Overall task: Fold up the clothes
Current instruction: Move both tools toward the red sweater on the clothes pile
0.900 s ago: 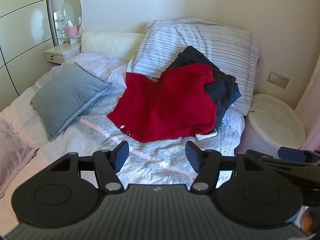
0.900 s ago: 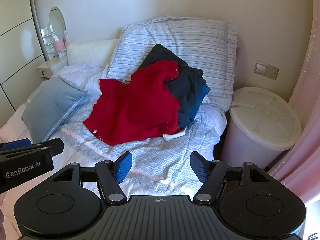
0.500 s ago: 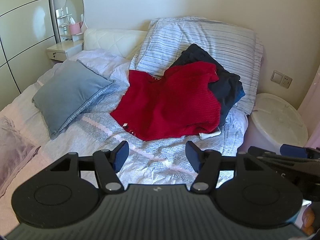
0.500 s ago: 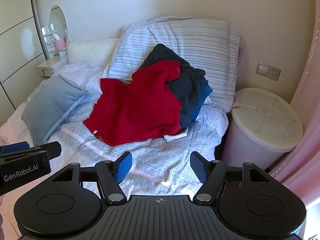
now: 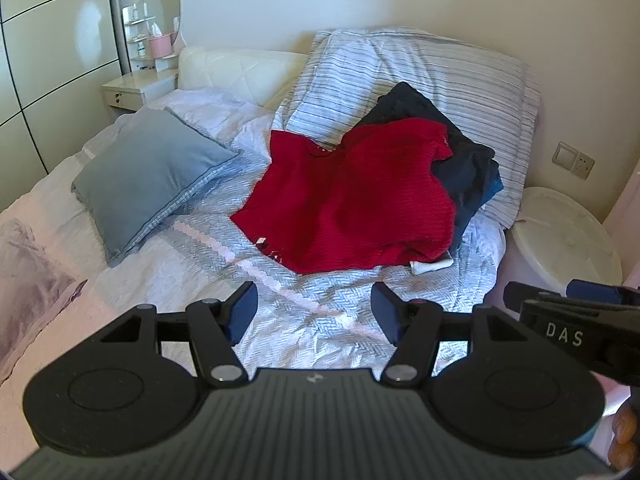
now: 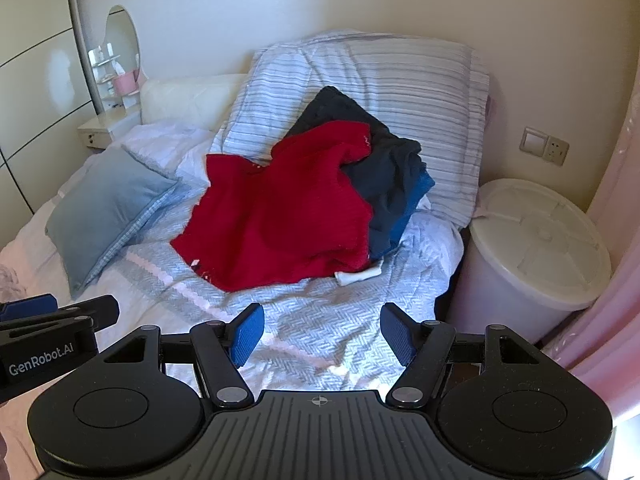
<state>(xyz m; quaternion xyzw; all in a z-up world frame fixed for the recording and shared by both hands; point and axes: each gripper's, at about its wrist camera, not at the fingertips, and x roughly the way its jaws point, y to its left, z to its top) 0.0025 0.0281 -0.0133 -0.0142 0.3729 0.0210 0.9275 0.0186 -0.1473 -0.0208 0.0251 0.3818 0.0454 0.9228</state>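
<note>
A red knitted sweater lies crumpled on the bed, draped over a pile of dark navy clothes with a blue garment under them. A small white piece pokes out below the pile. My left gripper hovers open over the bedspread, short of the sweater, nothing between its fingers. My right gripper also stands open and empty above the bedspread, nearer the bed's right edge. Each gripper shows at the other view's edge.
A striped pillow leans on the wall behind the clothes. A grey-blue cushion lies left on the bedspread. A white lidded bin stands right of the bed, by a pink curtain. A nightstand sits at back left.
Both views have crept slightly closer to the bed and clothes; the pile sits a little lower and further right in the left view. Both grippers stay open.
</note>
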